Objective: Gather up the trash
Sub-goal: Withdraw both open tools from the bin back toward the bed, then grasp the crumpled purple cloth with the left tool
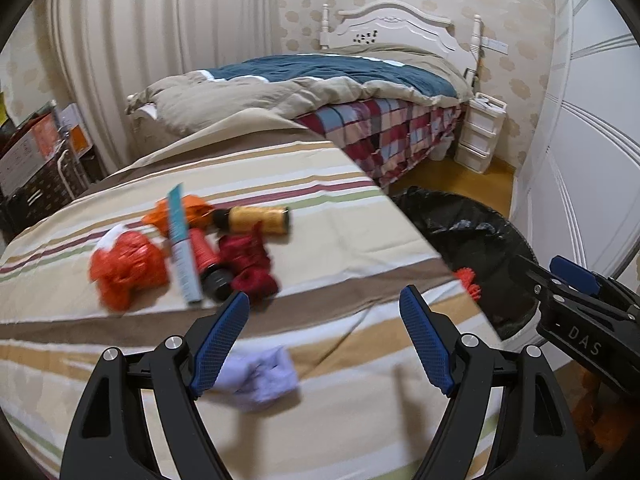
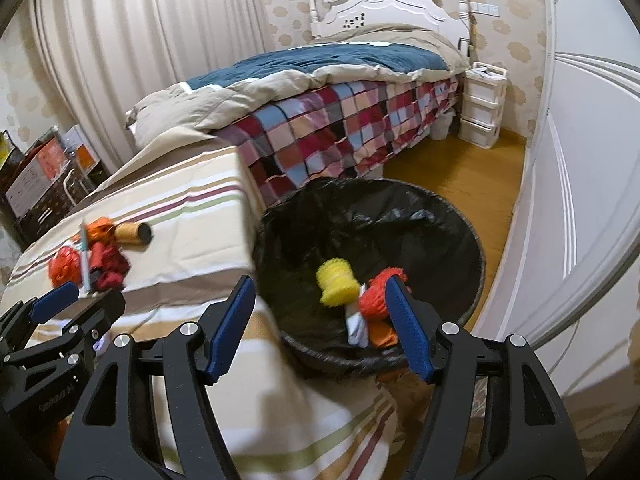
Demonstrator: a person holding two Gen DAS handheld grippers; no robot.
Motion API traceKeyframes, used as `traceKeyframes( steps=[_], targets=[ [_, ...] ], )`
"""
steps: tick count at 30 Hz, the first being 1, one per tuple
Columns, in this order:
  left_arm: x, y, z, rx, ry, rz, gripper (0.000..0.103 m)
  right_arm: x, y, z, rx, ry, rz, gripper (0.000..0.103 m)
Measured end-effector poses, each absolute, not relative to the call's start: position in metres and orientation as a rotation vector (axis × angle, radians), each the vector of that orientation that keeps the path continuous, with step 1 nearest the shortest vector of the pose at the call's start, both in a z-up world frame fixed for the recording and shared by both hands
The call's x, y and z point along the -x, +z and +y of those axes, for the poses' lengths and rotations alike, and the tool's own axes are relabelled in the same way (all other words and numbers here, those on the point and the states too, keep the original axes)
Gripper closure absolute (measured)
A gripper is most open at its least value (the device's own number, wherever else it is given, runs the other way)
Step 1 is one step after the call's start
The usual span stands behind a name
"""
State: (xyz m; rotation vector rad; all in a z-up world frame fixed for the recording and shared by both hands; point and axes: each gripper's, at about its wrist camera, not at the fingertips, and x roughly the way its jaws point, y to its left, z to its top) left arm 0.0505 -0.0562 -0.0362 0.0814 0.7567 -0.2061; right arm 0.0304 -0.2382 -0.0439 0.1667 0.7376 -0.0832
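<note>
Left tongs (image 1: 324, 300) wide and empty, right tongs (image 2: 320, 292) wide and empty, "DAS" lettering (image 1: 585, 341) on right body

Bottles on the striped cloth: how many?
2. A yellow bottle lies on its side at the far end of the pile; a red bottle lies beside the teal tube, black cap toward the camera. More could be hidden under the wrappers.
</note>
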Motion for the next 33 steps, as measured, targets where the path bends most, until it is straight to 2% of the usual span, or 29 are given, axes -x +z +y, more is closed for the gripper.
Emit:
traceKeyframes(
  steps=[10,25,26,27,29,33],
  targets=[
    [-0.025,-0.046,-0.022,-0.077,-0.140,0.771,0.022,-0.011,-0.050,-0.204,-0.150,-0.019,0.757,0.037],
    [-0.038,-0.063,-0.017,-0.088,-0.136,0.866,0.022,-0.007,-0.056,-0.192,-0.135,0.002,0.774,0.037],
    [-0.039,-0.064,-0.018,-0.089,-0.143,0.872,0.024,-0.007,-0.057,-0.191,-0.135,0.002,0.776,0.037],
    [-0.038,-0.064,-0.016,-0.087,-0.148,0.876,0.031,-0.007,-0.057,-0.190,-0.133,0.003,0.777,0.037],
    [-0.039,-0.068,-0.014,-0.079,-0.163,0.901,0.038,-0.007,-0.057,-0.190,-0.133,0.003,0.776,0.037],
    [-0.039,-0.067,-0.011,-0.057,-0.181,0.902,0.039,-0.010,-0.059,-0.186,-0.126,0.009,0.780,0.037]
  ],
)
